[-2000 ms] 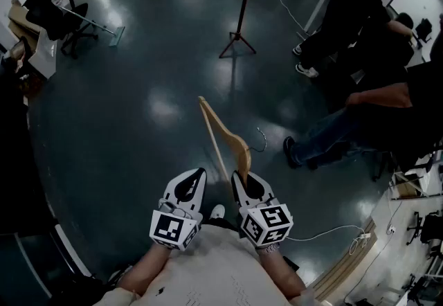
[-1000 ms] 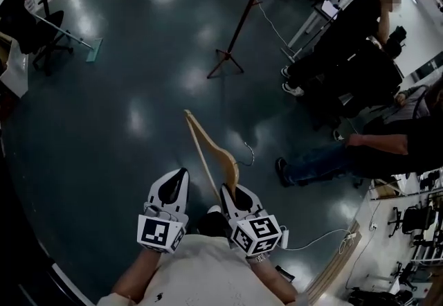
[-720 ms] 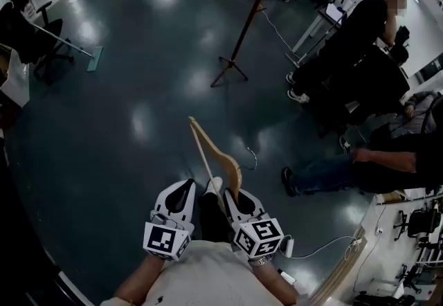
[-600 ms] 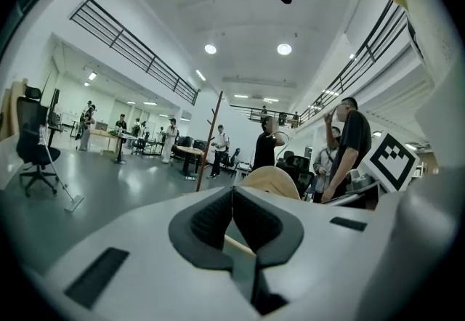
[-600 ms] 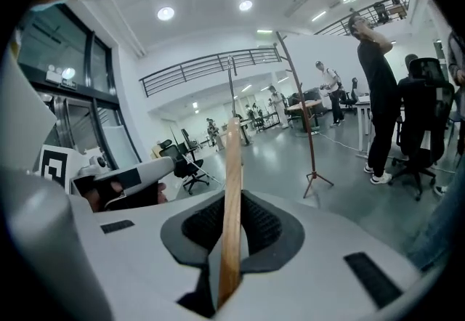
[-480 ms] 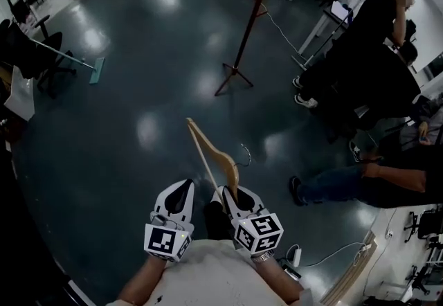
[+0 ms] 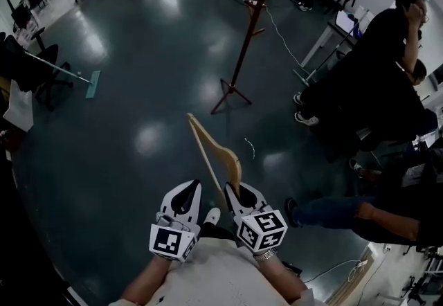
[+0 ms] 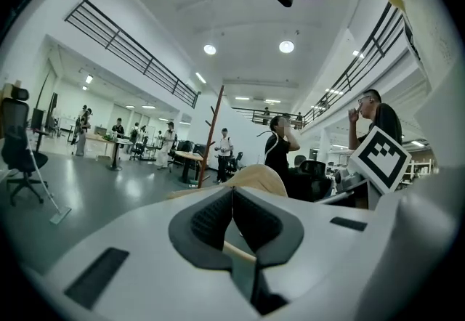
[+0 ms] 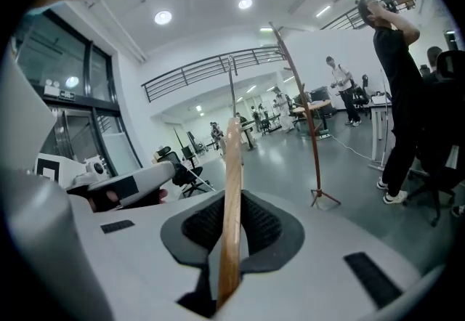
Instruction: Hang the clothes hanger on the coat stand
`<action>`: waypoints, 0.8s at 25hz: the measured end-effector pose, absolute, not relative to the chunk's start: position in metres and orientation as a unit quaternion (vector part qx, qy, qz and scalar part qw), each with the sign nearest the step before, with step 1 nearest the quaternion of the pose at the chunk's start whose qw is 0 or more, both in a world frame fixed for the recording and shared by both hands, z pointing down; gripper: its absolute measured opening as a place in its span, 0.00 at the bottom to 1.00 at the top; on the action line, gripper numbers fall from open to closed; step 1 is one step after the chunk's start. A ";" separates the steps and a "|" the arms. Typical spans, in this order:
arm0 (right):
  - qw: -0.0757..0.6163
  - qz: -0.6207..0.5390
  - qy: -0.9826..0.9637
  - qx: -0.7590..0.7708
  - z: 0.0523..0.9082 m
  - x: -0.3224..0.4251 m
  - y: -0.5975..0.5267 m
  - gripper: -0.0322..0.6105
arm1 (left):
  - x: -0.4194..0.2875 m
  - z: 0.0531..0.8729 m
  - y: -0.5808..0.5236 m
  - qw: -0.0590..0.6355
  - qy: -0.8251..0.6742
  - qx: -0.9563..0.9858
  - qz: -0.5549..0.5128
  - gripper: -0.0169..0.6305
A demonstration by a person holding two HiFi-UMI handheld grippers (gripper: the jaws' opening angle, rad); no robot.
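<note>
My right gripper (image 7: 236, 194) is shut on the end of a pale wooden clothes hanger (image 7: 216, 156), which rises up and away from it; its metal hook (image 7: 249, 148) points right. The hanger's edge (image 9: 231, 196) stands between the pads in the right gripper view. A tall red-brown coat stand (image 7: 243, 41) with tripod feet stands on the floor well ahead, and the coat stand (image 9: 305, 120) shows right of the hanger in the right gripper view. My left gripper (image 7: 185, 195) is beside the right one, shut and holding nothing. The left gripper (image 8: 232, 214) has its pads together.
Dark glossy floor (image 7: 138, 90) spreads ahead. Several people (image 7: 374, 55) sit and stand at the right by desks. An office chair (image 7: 28, 73) and a floor mop (image 7: 76, 79) are at the left. A cable (image 7: 284, 38) runs across the floor beyond the stand.
The view has advanced toward the coat stand, which now stands nearer and more central. The hanger stays in my right gripper; both grippers keep their places.
</note>
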State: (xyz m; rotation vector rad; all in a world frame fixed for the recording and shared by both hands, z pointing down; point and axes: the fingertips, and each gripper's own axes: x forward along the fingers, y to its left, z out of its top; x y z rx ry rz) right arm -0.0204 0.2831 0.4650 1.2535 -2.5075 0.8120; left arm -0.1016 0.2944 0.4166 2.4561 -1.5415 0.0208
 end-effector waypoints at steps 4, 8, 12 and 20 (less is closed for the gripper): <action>0.119 0.283 -0.843 0.442 0.480 -0.015 0.228 0.15 | -0.102 0.425 0.232 0.121 -0.517 0.847 0.000 0.05; 0.126 0.290 -0.829 0.461 0.487 -0.024 0.163 0.15 | -0.120 0.433 0.154 0.137 -0.515 0.846 -0.002 0.05; 0.126 0.285 -0.814 0.490 0.475 -0.037 0.090 0.15 | -0.136 0.426 0.070 0.137 -0.489 0.861 -0.002 0.05; 0.118 0.266 -0.791 0.538 0.456 -0.062 -0.011 0.15 | -0.165 0.404 -0.060 0.111 -0.441 0.890 -0.001 0.05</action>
